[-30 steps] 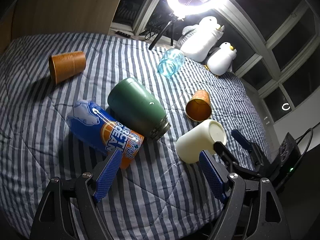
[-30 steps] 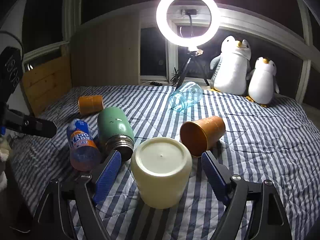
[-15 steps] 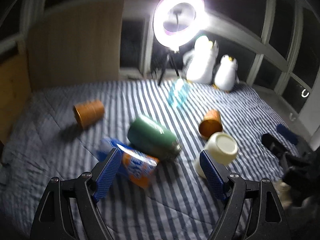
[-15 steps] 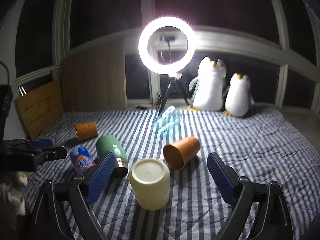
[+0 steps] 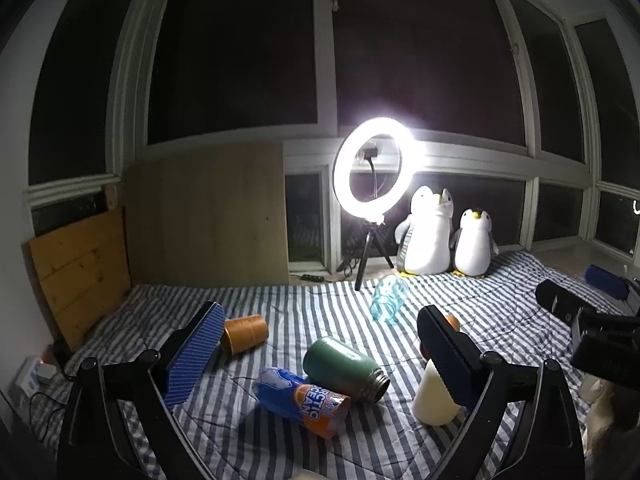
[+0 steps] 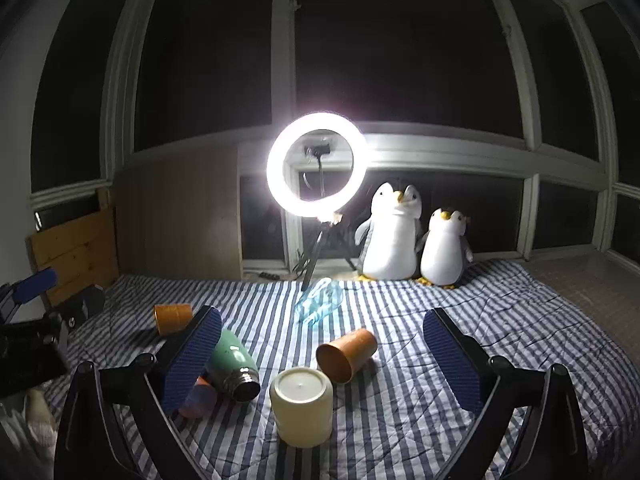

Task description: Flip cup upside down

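A cream cup point(image 6: 302, 406) stands upside down on the striped bedspread, base up; in the left wrist view the cup point(image 5: 432, 400) is partly hidden behind my right finger. My right gripper point(image 6: 322, 360) is open and empty, pulled back above and behind the cup. My left gripper point(image 5: 320, 354) is open and empty, held back over the near part of the bed. The right gripper also shows at the right edge of the left wrist view point(image 5: 600, 332); the left gripper shows at the left edge of the right wrist view point(image 6: 36, 320).
Lying on the bed: a green flask point(image 6: 232, 364), an orange-and-blue can point(image 5: 302, 400), two orange cups point(image 6: 346, 354) point(image 6: 172, 318) and a clear blue jar point(image 6: 320, 306). A ring light point(image 6: 316, 162) and two plush penguins point(image 6: 394, 236) stand at the back.
Both grippers have drawn back and tilted up from the bed, so the objects look smaller and farther. The cream cup stays upside down where it was.
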`<state>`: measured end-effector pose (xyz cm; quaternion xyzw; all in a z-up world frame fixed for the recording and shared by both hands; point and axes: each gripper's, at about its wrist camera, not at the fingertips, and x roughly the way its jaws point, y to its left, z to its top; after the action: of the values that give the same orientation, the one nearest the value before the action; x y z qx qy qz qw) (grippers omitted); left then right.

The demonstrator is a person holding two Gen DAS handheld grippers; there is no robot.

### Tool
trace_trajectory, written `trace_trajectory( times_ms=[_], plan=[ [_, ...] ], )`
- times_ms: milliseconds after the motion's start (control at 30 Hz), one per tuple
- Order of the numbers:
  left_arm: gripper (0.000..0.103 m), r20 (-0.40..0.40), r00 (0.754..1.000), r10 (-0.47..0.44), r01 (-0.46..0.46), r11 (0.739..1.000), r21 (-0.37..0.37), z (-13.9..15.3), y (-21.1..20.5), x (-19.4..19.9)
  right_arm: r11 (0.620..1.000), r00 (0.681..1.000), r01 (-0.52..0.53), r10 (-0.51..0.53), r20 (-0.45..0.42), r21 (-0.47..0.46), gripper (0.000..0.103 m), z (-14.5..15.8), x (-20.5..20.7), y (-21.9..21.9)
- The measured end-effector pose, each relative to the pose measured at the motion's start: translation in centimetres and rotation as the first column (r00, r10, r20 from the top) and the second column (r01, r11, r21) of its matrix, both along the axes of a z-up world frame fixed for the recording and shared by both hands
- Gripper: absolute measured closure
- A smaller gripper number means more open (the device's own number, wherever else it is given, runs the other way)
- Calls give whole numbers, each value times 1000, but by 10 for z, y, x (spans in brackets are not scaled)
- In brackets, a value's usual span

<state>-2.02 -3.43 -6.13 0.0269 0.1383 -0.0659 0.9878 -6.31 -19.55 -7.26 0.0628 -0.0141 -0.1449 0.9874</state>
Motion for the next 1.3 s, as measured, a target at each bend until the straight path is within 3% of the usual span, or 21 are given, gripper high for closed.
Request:
trace_trajectory(
  times_ms=[400, 700, 1300],
  plan=[
    [1, 26, 999, 47, -46, 998, -36, 12, 17, -20, 998, 997, 57, -55, 62, -21, 3, 4, -25, 6],
    [1, 32, 998, 55, -55, 998, -10, 18, 16, -28, 998, 997, 60, -58, 58, -23, 2, 3, -29, 8],
    [1, 17, 995, 94, -94, 995, -30, 23, 20, -24, 999, 997, 51, -50, 52, -15, 2, 3, -30, 4]
  ],
)
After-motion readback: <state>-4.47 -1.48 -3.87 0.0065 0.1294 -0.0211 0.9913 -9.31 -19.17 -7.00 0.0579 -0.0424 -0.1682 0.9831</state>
